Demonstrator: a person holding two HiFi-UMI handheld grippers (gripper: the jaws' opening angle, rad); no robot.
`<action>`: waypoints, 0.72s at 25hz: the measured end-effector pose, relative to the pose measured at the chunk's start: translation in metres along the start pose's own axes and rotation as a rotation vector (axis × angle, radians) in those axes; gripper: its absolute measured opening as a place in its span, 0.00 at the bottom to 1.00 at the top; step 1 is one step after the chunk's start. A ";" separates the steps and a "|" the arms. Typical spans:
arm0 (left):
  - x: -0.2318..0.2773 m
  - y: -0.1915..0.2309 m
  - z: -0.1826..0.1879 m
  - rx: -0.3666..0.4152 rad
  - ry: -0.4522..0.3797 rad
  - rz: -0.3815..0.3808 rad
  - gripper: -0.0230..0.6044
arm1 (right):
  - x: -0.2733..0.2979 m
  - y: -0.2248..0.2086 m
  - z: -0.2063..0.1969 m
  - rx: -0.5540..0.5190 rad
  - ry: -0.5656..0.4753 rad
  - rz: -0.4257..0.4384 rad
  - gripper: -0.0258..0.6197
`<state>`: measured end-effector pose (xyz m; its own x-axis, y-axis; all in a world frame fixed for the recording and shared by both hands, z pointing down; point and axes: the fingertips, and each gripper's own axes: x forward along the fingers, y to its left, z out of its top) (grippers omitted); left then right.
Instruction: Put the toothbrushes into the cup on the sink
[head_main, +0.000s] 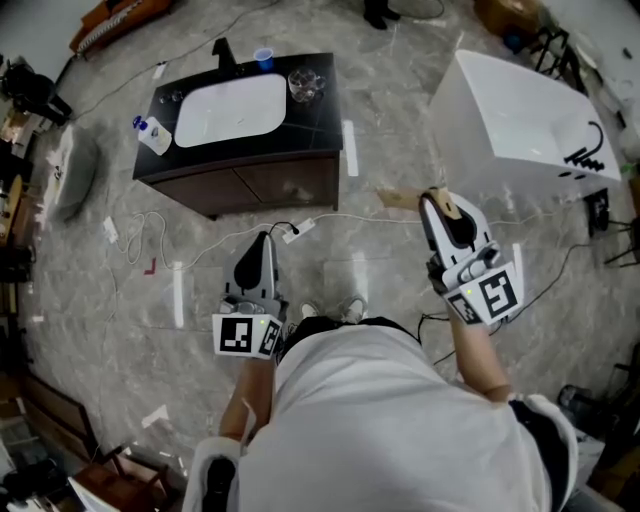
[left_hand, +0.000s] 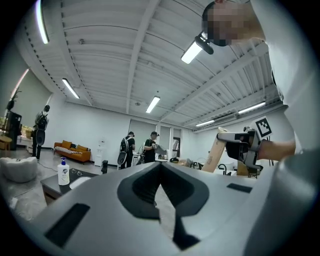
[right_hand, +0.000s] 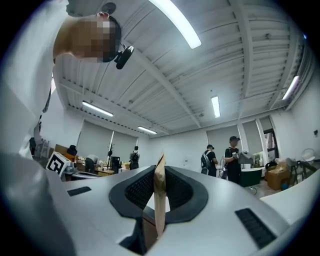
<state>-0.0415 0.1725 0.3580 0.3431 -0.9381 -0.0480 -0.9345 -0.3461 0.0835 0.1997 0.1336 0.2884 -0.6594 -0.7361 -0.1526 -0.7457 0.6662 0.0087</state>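
The dark sink cabinet (head_main: 245, 175) with its white basin stands on the floor ahead to the left. A small blue cup (head_main: 263, 58) and a clear glass (head_main: 305, 84) sit on its back edge. My right gripper (head_main: 428, 203) (right_hand: 158, 192) is held up at waist height, shut on a flat brown cardboard piece (head_main: 400, 198) (right_hand: 159, 200) that sticks out past the jaws. That brown piece (left_hand: 216, 151) also shows in the left gripper view. My left gripper (head_main: 264, 240) (left_hand: 160, 175) points toward the cabinet, its jaws together with nothing between them. No bare toothbrush is in view.
A soap bottle (head_main: 152, 134) lies at the counter's left end and a black faucet (head_main: 222, 50) stands behind the basin. A white bathtub (head_main: 525, 125) stands at the right. Cables (head_main: 300, 228) run over the marble floor. Several people stand far off in the room.
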 end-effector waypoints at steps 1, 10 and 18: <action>0.002 -0.003 0.000 0.000 0.000 0.002 0.04 | -0.002 -0.003 0.000 -0.002 -0.001 0.004 0.15; 0.007 -0.015 -0.002 0.016 0.001 0.057 0.04 | -0.005 -0.025 -0.010 0.033 -0.015 0.046 0.15; 0.009 -0.004 -0.004 0.024 0.003 0.106 0.04 | 0.003 -0.025 -0.016 0.037 -0.015 0.094 0.15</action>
<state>-0.0338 0.1654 0.3613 0.2422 -0.9695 -0.0369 -0.9676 -0.2442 0.0642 0.2147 0.1127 0.3032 -0.7249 -0.6683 -0.1672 -0.6762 0.7366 -0.0124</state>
